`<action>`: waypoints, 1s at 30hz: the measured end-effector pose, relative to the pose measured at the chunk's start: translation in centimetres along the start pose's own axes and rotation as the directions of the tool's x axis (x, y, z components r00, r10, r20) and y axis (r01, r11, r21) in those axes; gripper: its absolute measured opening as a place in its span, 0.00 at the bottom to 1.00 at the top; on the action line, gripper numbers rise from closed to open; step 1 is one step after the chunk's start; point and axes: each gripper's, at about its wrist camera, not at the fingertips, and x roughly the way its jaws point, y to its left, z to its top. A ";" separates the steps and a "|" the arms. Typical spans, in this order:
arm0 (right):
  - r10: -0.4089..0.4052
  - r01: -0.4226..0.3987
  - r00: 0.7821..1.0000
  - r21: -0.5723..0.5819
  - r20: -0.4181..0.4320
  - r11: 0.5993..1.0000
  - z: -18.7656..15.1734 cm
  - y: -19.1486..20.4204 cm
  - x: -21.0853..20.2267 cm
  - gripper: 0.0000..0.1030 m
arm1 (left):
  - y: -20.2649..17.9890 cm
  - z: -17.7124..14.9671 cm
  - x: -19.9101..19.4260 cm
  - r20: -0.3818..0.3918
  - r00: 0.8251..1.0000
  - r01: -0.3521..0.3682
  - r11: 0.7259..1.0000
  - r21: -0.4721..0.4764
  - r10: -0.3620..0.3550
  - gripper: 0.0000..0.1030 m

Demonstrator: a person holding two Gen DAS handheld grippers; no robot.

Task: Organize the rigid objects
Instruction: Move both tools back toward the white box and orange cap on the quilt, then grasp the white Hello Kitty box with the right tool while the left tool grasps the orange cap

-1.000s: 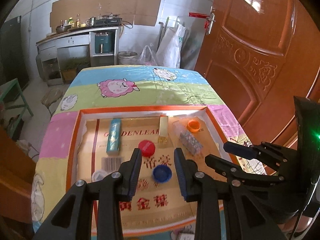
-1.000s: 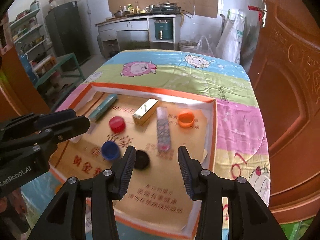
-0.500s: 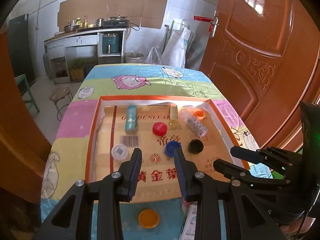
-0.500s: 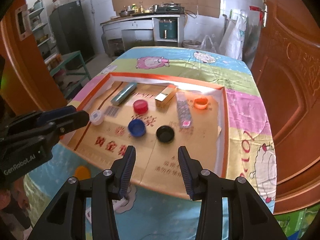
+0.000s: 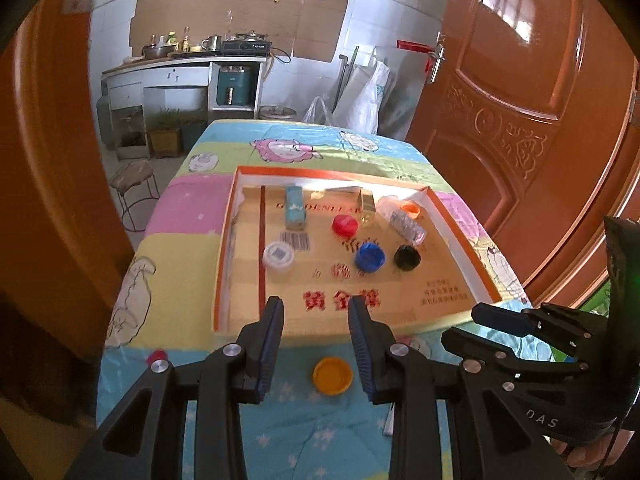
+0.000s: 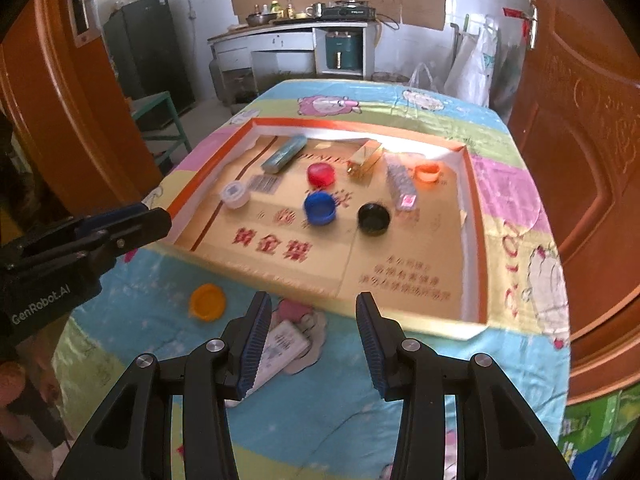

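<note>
Most of the rigid objects are already inside the shallow cardboard tray [image 5: 460,248]: a white cap [image 5: 278,255], a red cap [image 5: 345,225], a blue cap [image 5: 370,257], a black cap [image 5: 407,257], a teal box [image 5: 294,207] and some others at the far side. A yellow cap [image 5: 332,375] lies outside on the surface, just in front of the tray (also a flat white packet [image 6: 280,346] there), so I judge these are left. The left gripper [image 5: 316,344] and the right gripper [image 6: 310,340] both have jaws apart and empty.

"GenRobot.AI" on the left claw [image 6: 158,220]; "DAS" on the right claw [image 5: 486,316].
</note>
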 end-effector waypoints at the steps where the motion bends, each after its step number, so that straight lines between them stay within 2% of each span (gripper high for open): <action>1: -0.001 0.001 1.000 0.013 -0.006 1.000 -0.4 0.4 0.1 0.44 | 0.1 -0.4 -0.1 -0.001 1.000 0.001 1.000 0.000 -0.001 0.32; 6: -0.002 0.004 1.000 0.083 -0.024 0.997 -2.0 1.9 1.1 0.44 | 1.1 -2.0 -0.5 -0.004 1.000 0.004 1.000 -0.012 -0.004 0.32; 13: -0.099 0.101 0.995 0.222 -0.021 0.970 -3.8 3.4 2.3 0.44 | 1.7 -4.0 -0.8 -0.004 1.000 -0.003 1.000 0.014 0.004 0.32; 21: -0.180 0.179 0.984 0.202 -0.012 0.963 -4.1 5.3 3.1 0.44 | 1.2 -5.1 0.2 -0.029 0.999 0.024 0.998 0.059 -0.023 0.31; 23: -0.177 0.177 0.984 0.203 -0.021 0.963 -4.2 5.1 3.3 0.44 | 1.2 -5.2 0.6 -0.041 0.999 0.035 0.998 0.060 -0.032 0.31; 28: -0.141 0.142 0.990 0.185 -0.020 0.972 -4.9 4.4 3.4 0.30 | 1.0 -5.7 1.8 -0.069 0.997 0.045 0.996 0.073 -0.040 0.31; 30: -0.120 0.121 0.993 0.204 -0.017 0.971 -5.2 3.7 3.0 0.28 | 0.7 -5.7 2.1 -0.078 0.996 0.046 0.995 0.085 -0.039 0.31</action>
